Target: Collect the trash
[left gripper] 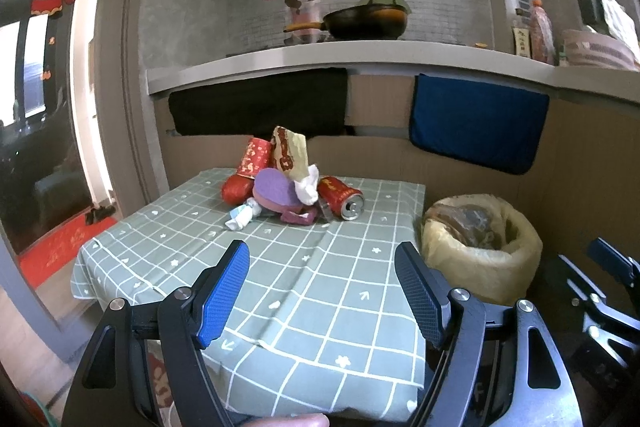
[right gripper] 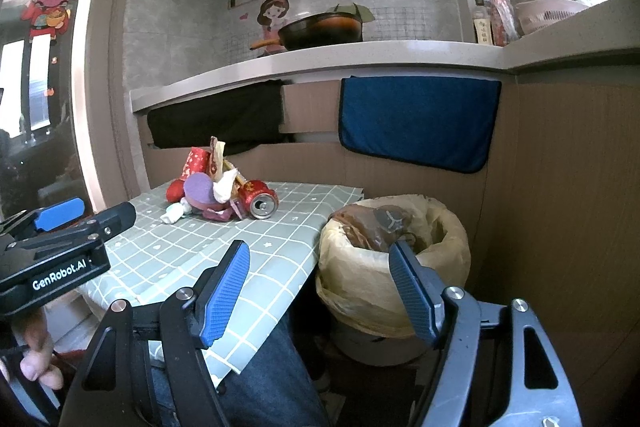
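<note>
A heap of trash sits at the far end of the small table (left gripper: 280, 291): a red can (left gripper: 341, 198) on its side, a purple sponge-like piece (left gripper: 276, 189), red wrappers (left gripper: 256, 157), a snack bag (left gripper: 290, 151) and crumpled white tissue (left gripper: 244, 215). The same can (right gripper: 260, 201) and purple piece (right gripper: 199, 189) show in the right wrist view. My left gripper (left gripper: 322, 259) hovers open over the near half of the table, well short of the heap. My right gripper (right gripper: 318, 259) is open and empty, between the table edge and the lined bin (right gripper: 394, 259).
The trash bin (left gripper: 480, 247) with a yellowish liner stands right of the table and holds brown waste. A counter (left gripper: 320, 57) with a black pan (left gripper: 364, 23) runs behind. A blue cloth (left gripper: 476, 123) hangs on the cardboard-clad cabinet. A person's leg (right gripper: 264, 379) is under the table.
</note>
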Available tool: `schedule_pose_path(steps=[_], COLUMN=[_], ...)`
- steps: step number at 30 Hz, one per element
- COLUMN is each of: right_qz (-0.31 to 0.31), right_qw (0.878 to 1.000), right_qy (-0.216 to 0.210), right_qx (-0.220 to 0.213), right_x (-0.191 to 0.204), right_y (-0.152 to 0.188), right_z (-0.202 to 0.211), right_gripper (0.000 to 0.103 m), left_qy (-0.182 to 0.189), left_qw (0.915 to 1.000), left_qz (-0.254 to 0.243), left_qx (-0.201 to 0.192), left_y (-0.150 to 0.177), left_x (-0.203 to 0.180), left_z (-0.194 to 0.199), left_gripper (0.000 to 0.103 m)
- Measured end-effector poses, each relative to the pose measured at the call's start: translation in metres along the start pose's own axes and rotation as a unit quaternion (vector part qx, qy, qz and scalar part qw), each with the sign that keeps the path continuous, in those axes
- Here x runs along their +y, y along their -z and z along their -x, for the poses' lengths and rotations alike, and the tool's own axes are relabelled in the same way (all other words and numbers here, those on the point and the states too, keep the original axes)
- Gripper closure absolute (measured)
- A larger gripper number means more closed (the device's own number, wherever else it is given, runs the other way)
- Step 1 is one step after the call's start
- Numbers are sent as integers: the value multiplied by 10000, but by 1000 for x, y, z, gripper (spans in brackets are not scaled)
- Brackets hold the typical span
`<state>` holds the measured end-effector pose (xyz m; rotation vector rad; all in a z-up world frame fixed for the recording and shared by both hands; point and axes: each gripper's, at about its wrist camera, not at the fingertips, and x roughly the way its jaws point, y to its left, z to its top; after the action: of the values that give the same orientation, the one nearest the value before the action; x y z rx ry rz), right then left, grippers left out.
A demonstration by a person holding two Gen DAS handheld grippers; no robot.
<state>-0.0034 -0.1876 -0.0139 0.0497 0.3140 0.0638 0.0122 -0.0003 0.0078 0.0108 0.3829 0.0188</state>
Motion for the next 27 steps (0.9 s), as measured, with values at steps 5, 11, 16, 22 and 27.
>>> schedule_pose_path(steps=[5,11,16,22,27], right_qz=[94,257,560,605,549], right_qw=[9999,9997,9984,9981,9982], right_qy=[89,31,-52,-146,-214], right_qx=[-103,-22,-19,-40,93], right_x=[1,3,15,18,15], right_y=[-9,-23,-34,-52,-58], right_z=[-10,-42,-72,-112,-152], right_gripper=[33,33,33,33,33], left_qy=[-63,-174,-167,67,40], left_qw=[9997,9991,9984,9977,9967], left_qz=[137,278,309,409,646], left_qx=[188,278,439,530,490], left_y=[-10,-19,-26,-36,-36], left_x=[13,25,36,60,85], left_z=[-24,-49,-80,-120,-155], left_gripper=[28,28,28,28,30])
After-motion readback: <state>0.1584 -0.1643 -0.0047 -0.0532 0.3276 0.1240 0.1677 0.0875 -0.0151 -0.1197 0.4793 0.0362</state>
